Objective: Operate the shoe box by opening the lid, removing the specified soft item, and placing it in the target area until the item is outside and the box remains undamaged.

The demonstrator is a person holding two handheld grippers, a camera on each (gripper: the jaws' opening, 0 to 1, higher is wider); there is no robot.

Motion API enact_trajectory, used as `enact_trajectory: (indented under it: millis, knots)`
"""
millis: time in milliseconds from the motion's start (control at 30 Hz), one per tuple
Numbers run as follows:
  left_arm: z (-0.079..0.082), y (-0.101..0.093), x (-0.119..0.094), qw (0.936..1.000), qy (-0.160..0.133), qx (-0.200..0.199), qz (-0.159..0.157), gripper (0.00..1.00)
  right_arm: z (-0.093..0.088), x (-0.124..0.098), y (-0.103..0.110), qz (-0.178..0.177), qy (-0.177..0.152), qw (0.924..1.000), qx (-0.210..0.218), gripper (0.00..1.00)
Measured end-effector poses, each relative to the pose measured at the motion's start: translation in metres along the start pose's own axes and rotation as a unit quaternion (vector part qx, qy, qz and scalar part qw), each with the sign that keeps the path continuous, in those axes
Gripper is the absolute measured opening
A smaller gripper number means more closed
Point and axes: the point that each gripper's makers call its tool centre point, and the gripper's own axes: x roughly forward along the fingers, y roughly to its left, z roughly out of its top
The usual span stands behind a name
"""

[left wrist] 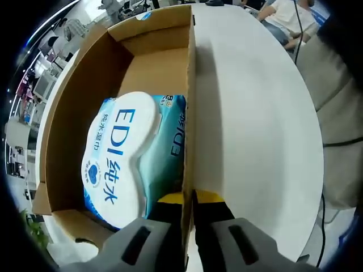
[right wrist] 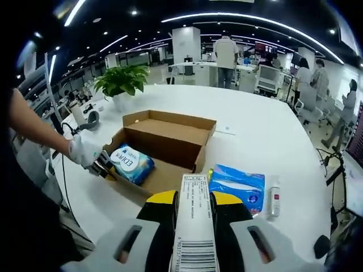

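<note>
The brown cardboard shoe box (left wrist: 190, 85) lies open on the white table. Inside it is a blue and white EDI wipes pack (left wrist: 122, 153), the soft item. My left gripper (left wrist: 188, 198) is shut on the box's right side wall, one jaw inside and one outside. In the right gripper view the same box (right wrist: 170, 148) stands at centre with the wipes pack (right wrist: 131, 163) at its near left end. A gloved hand (right wrist: 85, 148) holds the left gripper (right wrist: 102, 164) at that end. My right gripper (right wrist: 193, 198) is shut on a flat white item with a barcode label (right wrist: 194, 226).
A second blue pack (right wrist: 238, 184) and a small bottle (right wrist: 274, 204) lie on the table (right wrist: 266, 136) right of the box. A potted plant (right wrist: 122, 82) stands at the far left edge. People stand and sit in the office behind. Bare tabletop (left wrist: 255, 113) stretches right of the box.
</note>
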Motion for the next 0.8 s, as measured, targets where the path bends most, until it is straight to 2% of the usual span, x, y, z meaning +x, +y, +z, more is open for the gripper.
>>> enact_trajectory:
  millis: [600, 667, 800]
  knots:
    - [0.000, 0.000, 0.000, 1.0000, 0.000, -0.001, 0.000, 0.01, -0.020, -0.018, -0.052, -0.053, -0.001, 0.9982, 0.026, 0.20]
    - [0.000, 0.000, 0.000, 1.0000, 0.000, -0.001, 0.000, 0.01, -0.020, -0.021, -0.056, -0.055, -0.011, 0.9980, 0.028, 0.20]
    - [0.001, 0.000, 0.000, 1.0000, 0.000, -0.001, 0.000, 0.01, -0.024, -0.024, -0.063, -0.062, -0.011, 0.9974, 0.033, 0.20]
